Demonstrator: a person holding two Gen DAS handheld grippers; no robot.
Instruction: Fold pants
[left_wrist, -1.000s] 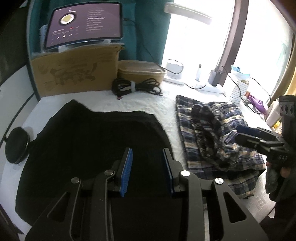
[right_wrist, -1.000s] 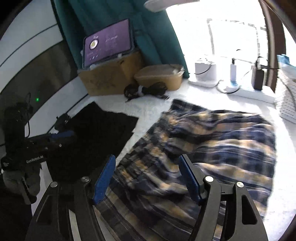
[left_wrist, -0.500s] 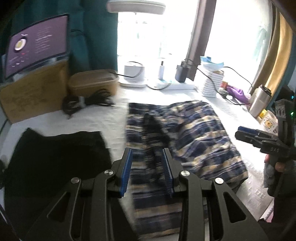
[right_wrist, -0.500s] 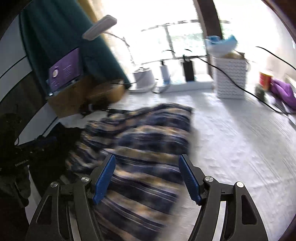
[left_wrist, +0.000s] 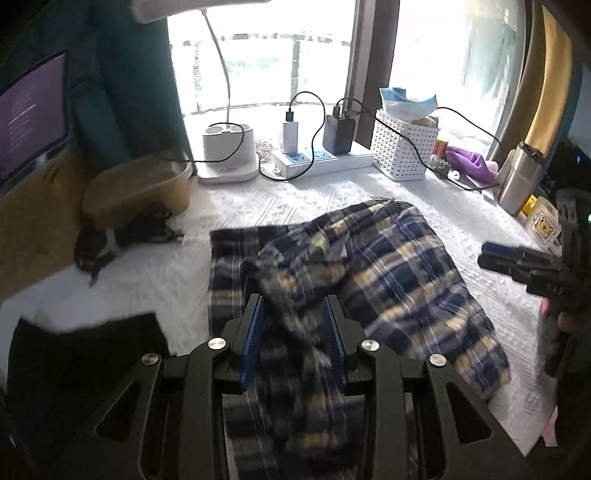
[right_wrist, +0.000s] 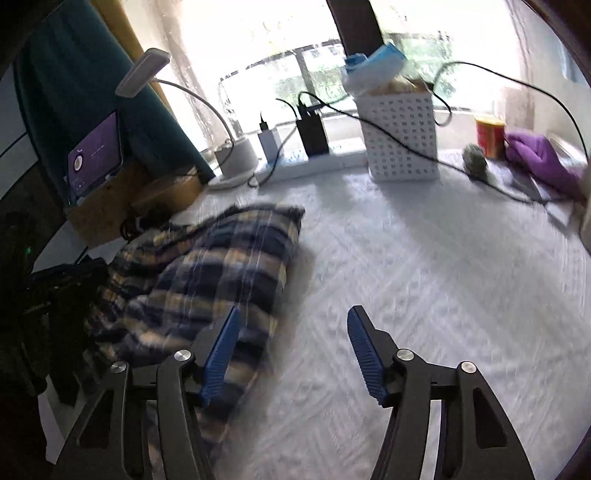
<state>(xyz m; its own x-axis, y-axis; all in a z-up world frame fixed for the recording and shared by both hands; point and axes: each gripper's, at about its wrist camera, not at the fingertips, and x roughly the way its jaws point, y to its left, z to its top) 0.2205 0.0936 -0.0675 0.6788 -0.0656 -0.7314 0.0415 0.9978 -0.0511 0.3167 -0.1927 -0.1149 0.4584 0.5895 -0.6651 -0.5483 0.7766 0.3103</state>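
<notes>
Plaid pants (left_wrist: 369, 280) heaped and rumpled on the white bedspread (right_wrist: 424, 266), just right of a black garment (left_wrist: 85, 354) already laid flat, presumably set aside so as not to tangle with this one. Left gripper (left_wrist: 293, 332) poised over the near part of the heap, jaws partly apart with blurred cloth seen between them; impossible to tell whether pinched or merely beneath. Right gripper (right_wrist: 291, 350) at the heap's right edge, jaws closing over bare spread, holding nothing, likely positioned to catch an edge and spread the fabric before folding.
</notes>
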